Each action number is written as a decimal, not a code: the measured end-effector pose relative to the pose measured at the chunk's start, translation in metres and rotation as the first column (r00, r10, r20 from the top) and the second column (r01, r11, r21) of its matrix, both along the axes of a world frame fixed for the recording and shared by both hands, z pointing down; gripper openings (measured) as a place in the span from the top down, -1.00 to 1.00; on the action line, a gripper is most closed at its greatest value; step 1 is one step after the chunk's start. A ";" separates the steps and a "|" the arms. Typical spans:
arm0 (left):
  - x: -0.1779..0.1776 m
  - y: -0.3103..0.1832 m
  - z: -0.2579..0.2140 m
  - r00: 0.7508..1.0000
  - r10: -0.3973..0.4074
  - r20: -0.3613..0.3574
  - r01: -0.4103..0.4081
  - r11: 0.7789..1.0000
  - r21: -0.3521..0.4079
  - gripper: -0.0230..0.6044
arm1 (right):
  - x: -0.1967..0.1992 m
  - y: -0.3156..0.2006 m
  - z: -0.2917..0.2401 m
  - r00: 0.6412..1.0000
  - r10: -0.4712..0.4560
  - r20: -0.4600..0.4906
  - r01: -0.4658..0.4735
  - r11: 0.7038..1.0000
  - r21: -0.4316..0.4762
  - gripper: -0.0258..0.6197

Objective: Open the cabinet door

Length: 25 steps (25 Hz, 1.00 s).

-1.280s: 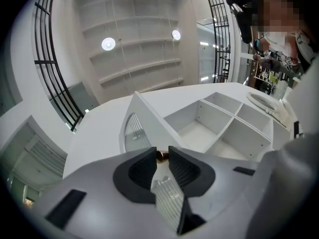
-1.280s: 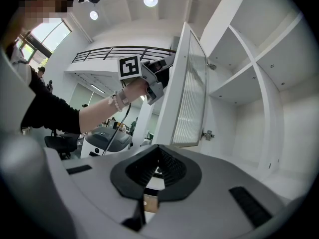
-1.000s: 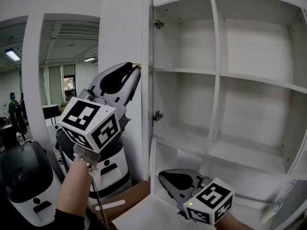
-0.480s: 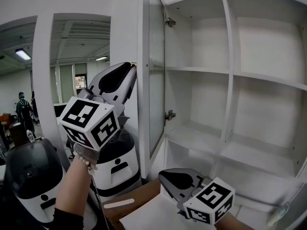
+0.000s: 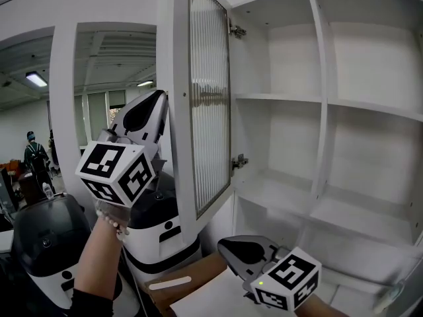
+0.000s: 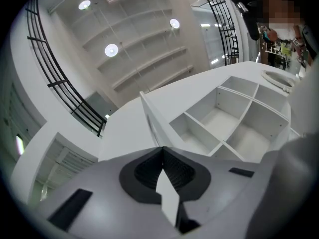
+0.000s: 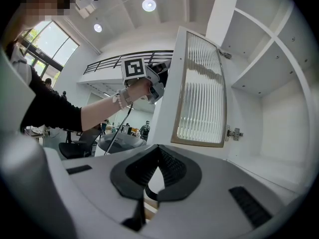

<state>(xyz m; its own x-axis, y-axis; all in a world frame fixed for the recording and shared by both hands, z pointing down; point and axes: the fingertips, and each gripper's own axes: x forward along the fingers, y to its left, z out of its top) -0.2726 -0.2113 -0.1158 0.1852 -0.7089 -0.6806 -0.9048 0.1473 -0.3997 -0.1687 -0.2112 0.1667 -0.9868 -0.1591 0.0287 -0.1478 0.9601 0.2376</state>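
Note:
The white cabinet door (image 5: 210, 104) with a ribbed glass panel stands swung open, hinged at the cabinet's left wall; it also shows in the right gripper view (image 7: 202, 91). My left gripper (image 5: 160, 95) is raised beside the door's outer edge and points upward. Its jaws are shut with nothing between them (image 6: 162, 148); whether the tip touches the frame I cannot tell. My right gripper (image 5: 226, 246) hangs low in front of the cabinet, level, jaws shut and empty (image 7: 158, 148). The cabinet's bare white shelves (image 5: 291, 101) are exposed.
Two white machines with dark domes (image 5: 39, 243) (image 5: 155, 223) stand at lower left under the door. A wooden surface (image 5: 192, 276) with a white sheet (image 5: 205, 299) lies below. Door hinges (image 5: 239, 162) sit on the cabinet's left wall. A person (image 5: 33, 154) stands far back.
The door has swung further open, so its ribbed glass now faces me. My left gripper moved left with the door's edge, and its jaws have closed. The right gripper barely shifted.

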 end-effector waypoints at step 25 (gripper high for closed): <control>-0.105 -0.014 0.026 0.972 -0.170 -0.160 0.158 0.984 -0.084 0.93 | -0.023 0.005 0.007 0.999 -0.036 -0.003 0.035 0.999 -0.027 0.92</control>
<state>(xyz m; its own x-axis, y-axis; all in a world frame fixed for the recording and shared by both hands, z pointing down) -0.3775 -0.2257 -0.0895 -0.0486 -0.7671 -0.6397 -0.9250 0.2762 -0.2609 -0.1921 -0.2065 0.1734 -0.9918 -0.1230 0.0358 -0.1128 0.9707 0.2121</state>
